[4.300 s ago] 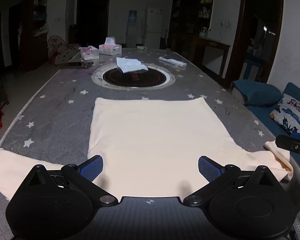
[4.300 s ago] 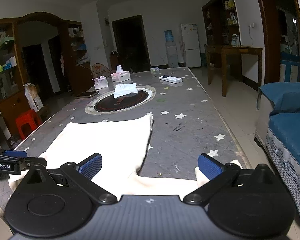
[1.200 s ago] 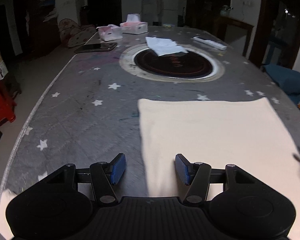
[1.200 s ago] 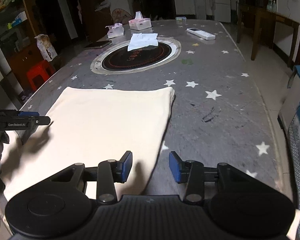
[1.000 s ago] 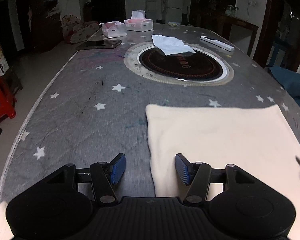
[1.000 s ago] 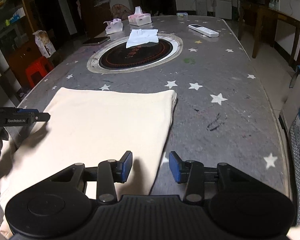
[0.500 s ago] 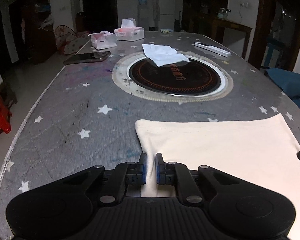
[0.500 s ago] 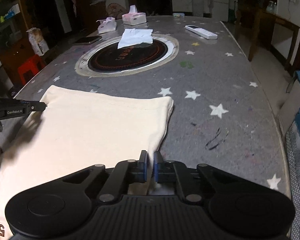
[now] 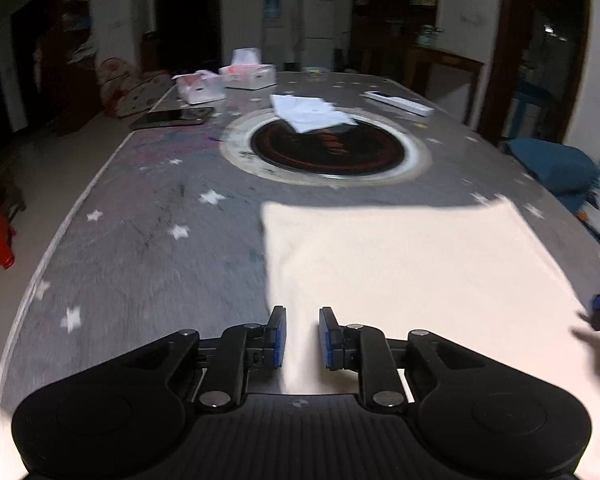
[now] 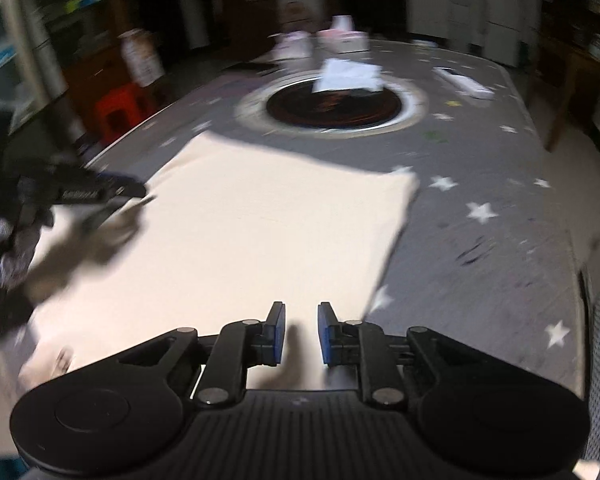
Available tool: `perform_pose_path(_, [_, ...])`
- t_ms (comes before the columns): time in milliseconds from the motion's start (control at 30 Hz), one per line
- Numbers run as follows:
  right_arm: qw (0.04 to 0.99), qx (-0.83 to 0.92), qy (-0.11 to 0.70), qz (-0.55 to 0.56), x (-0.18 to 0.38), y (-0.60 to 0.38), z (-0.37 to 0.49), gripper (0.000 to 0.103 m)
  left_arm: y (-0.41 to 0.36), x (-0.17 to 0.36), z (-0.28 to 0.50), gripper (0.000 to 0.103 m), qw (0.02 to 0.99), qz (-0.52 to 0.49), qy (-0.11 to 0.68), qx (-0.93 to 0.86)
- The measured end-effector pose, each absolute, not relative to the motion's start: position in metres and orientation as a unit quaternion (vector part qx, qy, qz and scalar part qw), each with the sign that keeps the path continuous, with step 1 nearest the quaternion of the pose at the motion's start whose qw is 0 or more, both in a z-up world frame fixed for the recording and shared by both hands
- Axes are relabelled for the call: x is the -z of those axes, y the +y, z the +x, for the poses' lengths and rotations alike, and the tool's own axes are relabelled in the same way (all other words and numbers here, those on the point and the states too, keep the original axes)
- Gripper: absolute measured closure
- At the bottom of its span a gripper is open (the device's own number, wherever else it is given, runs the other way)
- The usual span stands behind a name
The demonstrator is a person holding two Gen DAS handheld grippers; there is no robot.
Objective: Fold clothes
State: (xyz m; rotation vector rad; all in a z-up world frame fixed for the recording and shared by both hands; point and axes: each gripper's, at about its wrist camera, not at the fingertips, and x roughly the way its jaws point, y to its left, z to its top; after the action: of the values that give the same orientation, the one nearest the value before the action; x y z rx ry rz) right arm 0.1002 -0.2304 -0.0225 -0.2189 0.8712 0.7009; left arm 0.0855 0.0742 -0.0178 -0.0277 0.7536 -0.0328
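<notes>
Cream cloth [image 9: 412, 264] lies flat on the grey starred counter [image 9: 148, 248], spread ahead of both pairs of jaws, its near edge running under them. Half a second ago each pair was pinched shut on a side edge; now the left gripper [image 9: 302, 338] and the right gripper [image 10: 301, 334] both stand slightly parted, a narrow gap between the blue pads with cloth showing through it and nothing gripped. Both views are smeared by motion. That reads as a release: a fold has been laid and let go. The far edge sits short of the round burner [image 9: 326, 148], well beyond the jaws, and the cloth looks ready for the next fold.
</notes>
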Motion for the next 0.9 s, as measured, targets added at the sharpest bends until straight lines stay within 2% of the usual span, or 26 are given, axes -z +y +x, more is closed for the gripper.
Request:
perform_pose_path(333, [0.838,-0.34,0.399,-0.151,0.034,-0.239,0.041,0.075,0.028,0.028,-0.005,0.082,0.925,-0.009,0.369,0.083])
perform_pose_path(500, [0.85,-0.318,0.398,-0.133,0.042,-0.266,0.028,0.07,0.015,0.03,-0.018,0.083,0.925,-0.015,0.366,0.101])
perform_pose_path(900, [0.884,-0.25,0.393,-0.043,0.047,-0.307,0.056,0.07,0.004,0.031,-0.024,0.084,0.921,0.003,0.371,0.122])
